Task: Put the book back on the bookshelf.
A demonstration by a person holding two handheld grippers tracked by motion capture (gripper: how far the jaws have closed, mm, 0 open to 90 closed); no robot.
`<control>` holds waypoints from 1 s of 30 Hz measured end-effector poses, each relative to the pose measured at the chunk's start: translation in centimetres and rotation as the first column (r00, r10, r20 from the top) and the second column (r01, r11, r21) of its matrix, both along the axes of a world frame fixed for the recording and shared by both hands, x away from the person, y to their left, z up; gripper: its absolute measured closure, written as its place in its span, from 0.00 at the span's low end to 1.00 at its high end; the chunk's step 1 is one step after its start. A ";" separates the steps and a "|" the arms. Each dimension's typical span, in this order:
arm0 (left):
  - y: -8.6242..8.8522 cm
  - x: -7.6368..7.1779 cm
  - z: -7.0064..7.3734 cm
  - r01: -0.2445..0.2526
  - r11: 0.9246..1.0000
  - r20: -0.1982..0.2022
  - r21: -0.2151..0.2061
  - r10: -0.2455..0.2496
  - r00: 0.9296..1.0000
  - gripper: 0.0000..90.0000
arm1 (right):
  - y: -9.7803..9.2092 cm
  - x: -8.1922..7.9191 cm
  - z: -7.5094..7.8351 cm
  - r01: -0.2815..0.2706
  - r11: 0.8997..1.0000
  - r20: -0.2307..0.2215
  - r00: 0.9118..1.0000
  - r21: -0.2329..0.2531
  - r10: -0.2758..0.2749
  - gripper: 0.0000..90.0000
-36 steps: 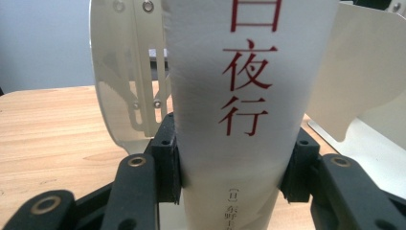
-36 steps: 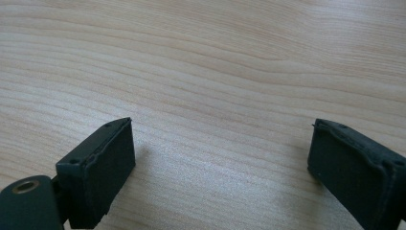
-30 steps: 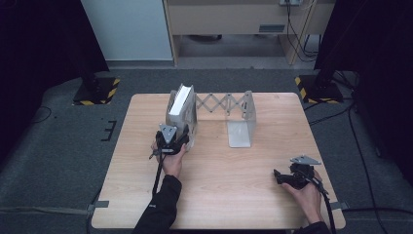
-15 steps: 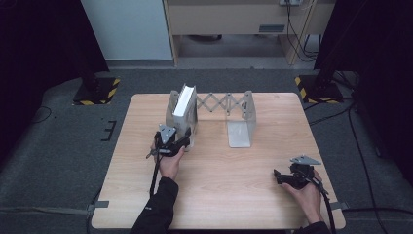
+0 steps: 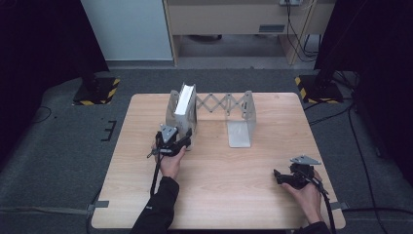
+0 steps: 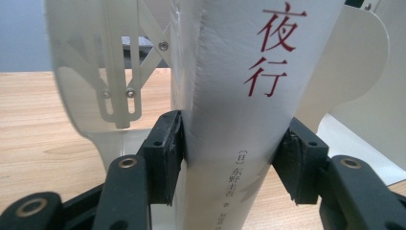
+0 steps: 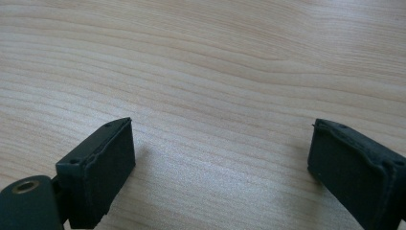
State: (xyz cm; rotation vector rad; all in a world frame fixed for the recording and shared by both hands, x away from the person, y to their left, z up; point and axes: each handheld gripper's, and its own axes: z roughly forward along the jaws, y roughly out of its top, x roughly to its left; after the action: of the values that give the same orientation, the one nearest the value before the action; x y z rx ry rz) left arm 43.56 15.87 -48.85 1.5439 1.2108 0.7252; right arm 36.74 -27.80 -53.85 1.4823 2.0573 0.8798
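Observation:
A white book [image 5: 185, 100] with red characters on its spine [image 6: 239, 96] stands upright in the left end of a white expanding book rack [image 5: 241, 114]. My left gripper [image 5: 183, 140] reaches its lower spine from the near side. In the left gripper view both black pads [image 6: 165, 155] press on the sides of the book, so my left gripper [image 6: 230, 158] is shut on it. Near the table's front right, my right gripper [image 5: 276, 176] is held low and points left. Its jaws stand wide apart over bare wood, and the right gripper [image 7: 220, 163] holds nothing.
The rack's scissor links [image 5: 224, 103] and right end plate [image 5: 242, 127] sit at the back middle of the wooden table [image 5: 219, 195]. Dark floor, cables and yellow-black stand feet [image 5: 97, 92] surround the table.
The left hand and its gripper have slid slightly toward the person, staying at the book. The right gripper has kept still.

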 end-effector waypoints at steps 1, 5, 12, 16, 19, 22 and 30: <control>-0.1 0.1 -0.1 0.001 1.000 0.004 -0.005 -0.001 1.000 0.52 | 0.0 0.0 0.0 0.004 1.000 0.001 1.000 0.001 -0.004 0.10; -0.2 0.2 -0.2 -0.006 1.000 0.009 -0.011 0.006 1.000 0.51 | 0.0 0.0 0.0 0.000 1.000 0.000 1.000 0.000 0.000 0.10; -0.7 0.7 0.7 0.009 1.000 -0.054 0.016 -0.008 0.999 0.51 | 0.0 0.0 0.0 0.002 1.000 0.000 1.000 0.001 -0.002 0.10; -1.5 1.2 0.8 0.017 1.000 -0.062 0.025 -0.015 0.998 0.49 | 0.0 0.0 0.0 0.002 1.000 0.000 1.000 -0.001 -0.002 0.10; -1.7 1.3 0.6 0.019 1.000 -0.055 0.020 -0.017 0.998 0.47 | 0.0 0.0 0.0 0.002 1.000 0.000 1.000 -0.001 -0.002 0.10; -1.6 1.5 0.5 0.031 0.999 -0.053 0.010 -0.030 0.998 0.46 | 0.0 0.0 0.0 0.001 1.000 0.000 1.000 -0.001 -0.001 0.10; -0.4 1.0 0.8 0.082 0.996 -0.063 -0.037 -0.084 0.994 0.42 | 0.0 0.0 0.0 0.002 1.000 0.000 1.000 -0.001 -0.002 0.10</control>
State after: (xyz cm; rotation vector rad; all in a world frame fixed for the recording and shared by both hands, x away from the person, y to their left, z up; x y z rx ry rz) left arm 44.57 15.42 -48.06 1.5905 1.1932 0.6014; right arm 36.75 -27.79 -53.85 1.4830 2.0556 0.8782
